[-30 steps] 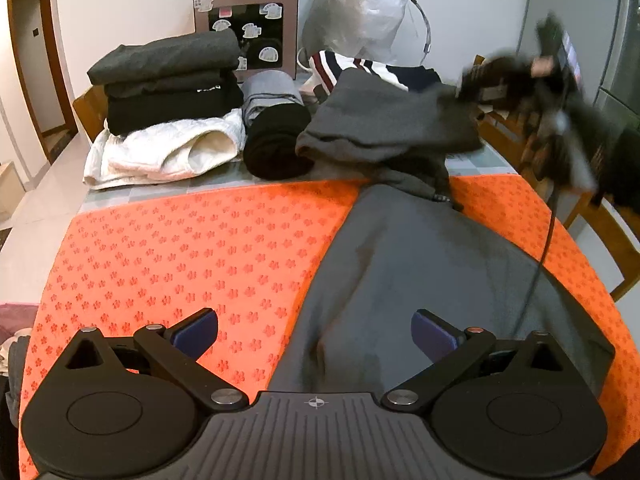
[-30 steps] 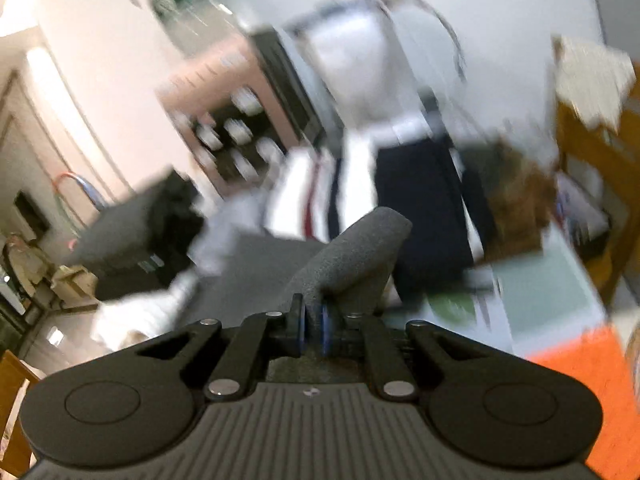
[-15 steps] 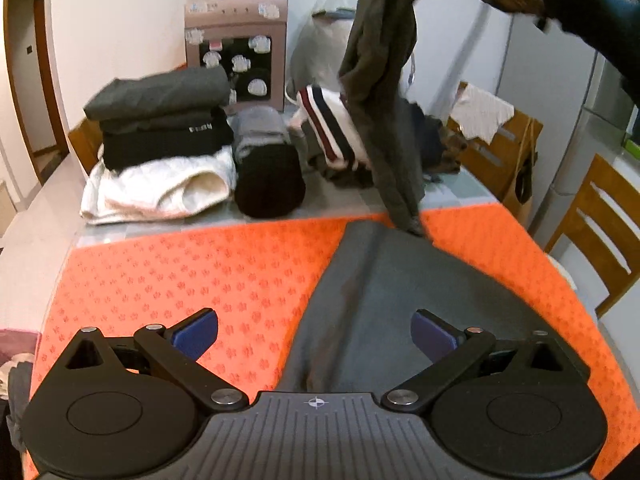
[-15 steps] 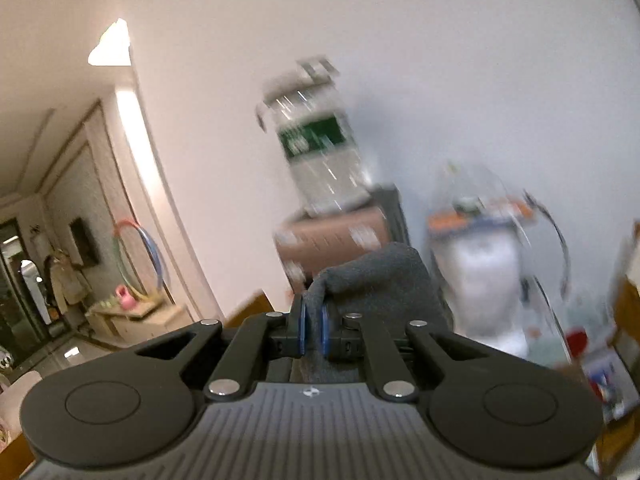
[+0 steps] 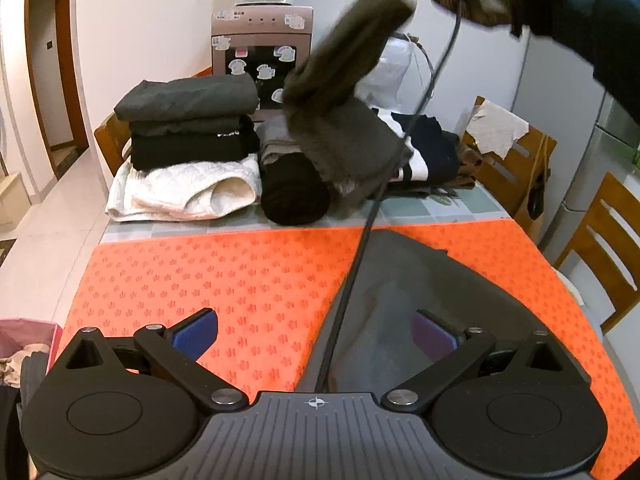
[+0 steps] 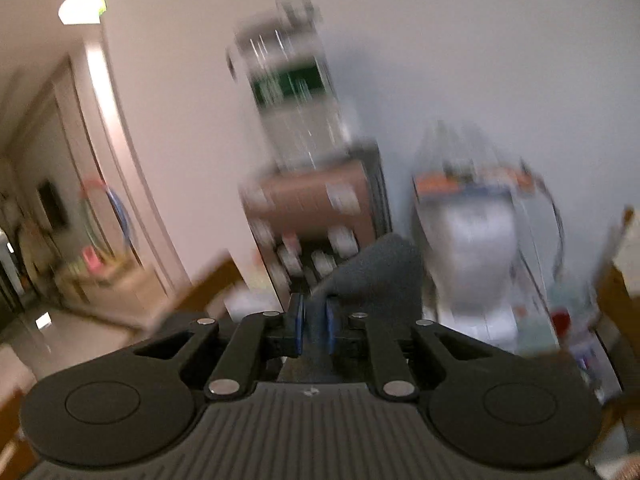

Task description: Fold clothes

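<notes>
My left gripper (image 5: 316, 328) is open, low over the near edge of an orange mat (image 5: 220, 272). A dark grey garment (image 5: 420, 280) lies flat on the mat's right half, under my right fingertip. My right gripper (image 6: 314, 322) is shut on a fold of a second grey garment (image 6: 380, 276) and is held high, facing the wall. In the left wrist view that grey garment (image 5: 348, 120) hangs slanted from the top, above the pile at the back. A gloved hand and dark sleeve (image 5: 580, 12) hold it up there. A black cable (image 5: 360, 248) trails down across the mat.
At the table's far end stand folded dark clothes (image 5: 188, 120) on a white quilted piece (image 5: 184, 192), a black roll (image 5: 294, 196) and a striped garment (image 5: 424, 152). Behind them is a water dispenser (image 5: 262, 40). Wooden chairs (image 5: 600, 248) stand right. A pink basket (image 5: 24, 344) sits lower left.
My right gripper has lifted the grey garment clear of the mat and swung it left over the pile. The left gripper stays open in about the same place.
</notes>
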Motion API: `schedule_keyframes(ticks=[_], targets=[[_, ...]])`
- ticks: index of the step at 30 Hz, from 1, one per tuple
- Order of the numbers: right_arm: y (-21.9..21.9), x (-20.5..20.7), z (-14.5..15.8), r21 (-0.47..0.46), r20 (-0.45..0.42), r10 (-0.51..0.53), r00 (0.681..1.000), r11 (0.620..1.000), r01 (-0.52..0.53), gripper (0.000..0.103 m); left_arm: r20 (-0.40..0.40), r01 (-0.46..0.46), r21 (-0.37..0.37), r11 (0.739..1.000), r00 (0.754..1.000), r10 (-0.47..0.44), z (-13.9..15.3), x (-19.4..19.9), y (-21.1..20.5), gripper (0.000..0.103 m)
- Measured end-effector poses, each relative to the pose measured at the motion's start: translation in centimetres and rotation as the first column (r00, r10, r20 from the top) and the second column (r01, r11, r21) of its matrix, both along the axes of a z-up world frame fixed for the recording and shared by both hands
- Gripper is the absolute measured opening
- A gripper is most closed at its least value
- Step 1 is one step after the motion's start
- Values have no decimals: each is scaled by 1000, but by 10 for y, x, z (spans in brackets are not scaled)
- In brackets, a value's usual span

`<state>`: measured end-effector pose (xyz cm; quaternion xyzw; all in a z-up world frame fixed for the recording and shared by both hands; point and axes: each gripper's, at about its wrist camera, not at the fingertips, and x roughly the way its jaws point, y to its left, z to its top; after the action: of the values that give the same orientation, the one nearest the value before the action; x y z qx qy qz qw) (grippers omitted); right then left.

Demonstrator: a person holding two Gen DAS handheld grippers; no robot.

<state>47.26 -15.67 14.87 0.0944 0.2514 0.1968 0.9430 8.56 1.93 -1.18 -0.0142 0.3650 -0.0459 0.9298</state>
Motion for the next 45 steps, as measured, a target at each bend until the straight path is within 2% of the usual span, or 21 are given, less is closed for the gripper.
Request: schedule_keyframes(ticks=[1, 3, 7, 13, 18, 20, 26, 30, 38, 45], targets=[[-3, 2, -13, -18, -31, -6, 1000, 1000, 6, 21, -3, 2, 1, 1000, 1000, -2, -1, 0, 0, 102], [-6, 5, -36, -59, -83, -26, 996, 998, 21, 38, -10, 7, 5, 1000, 1000, -7, -2, -2, 0, 102], [-22, -10, -72, -92, -146, -61, 987, 995, 48, 38, -20, 11, 11, 1000, 1000, -11, -3, -5, -2, 102], [-47, -63, -89, -86, -168, -52, 984, 996, 38, 47, -35, 11, 16, 1000, 999, -11, -2, -13, -4, 102], [-74, -123, -81, -88, -170, -38, 985, 996, 23, 57, -47, 30, -16, 999, 998, -31, 4, -26, -4, 102], [-85, -147, -78, -89, -171, -32, 985, 996, 17, 59, -35, 55, -37, 998, 998, -56, 9, -35, -5, 99], [-122, -222, -82, -92, -188, -51, 981, 995, 34, 64, -7, 141, -73, 987, 990, -142, 20, -63, -14, 98], [-147, -275, -101, -108, -217, -75, 973, 993, 52, 68, 6, 193, -67, 979, 981, -193, 21, -79, -25, 98], [-177, -361, -150, -112, -298, -114, 948, 990, 84, 71, -51, 276, -71, 959, 959, -280, 1, -94, -52, 96], [-200, -430, -192, -103, -372, -146, 917, 988, 116, 71, -90, 358, -33, 933, 929, -359, -20, -98, -94, 93]])
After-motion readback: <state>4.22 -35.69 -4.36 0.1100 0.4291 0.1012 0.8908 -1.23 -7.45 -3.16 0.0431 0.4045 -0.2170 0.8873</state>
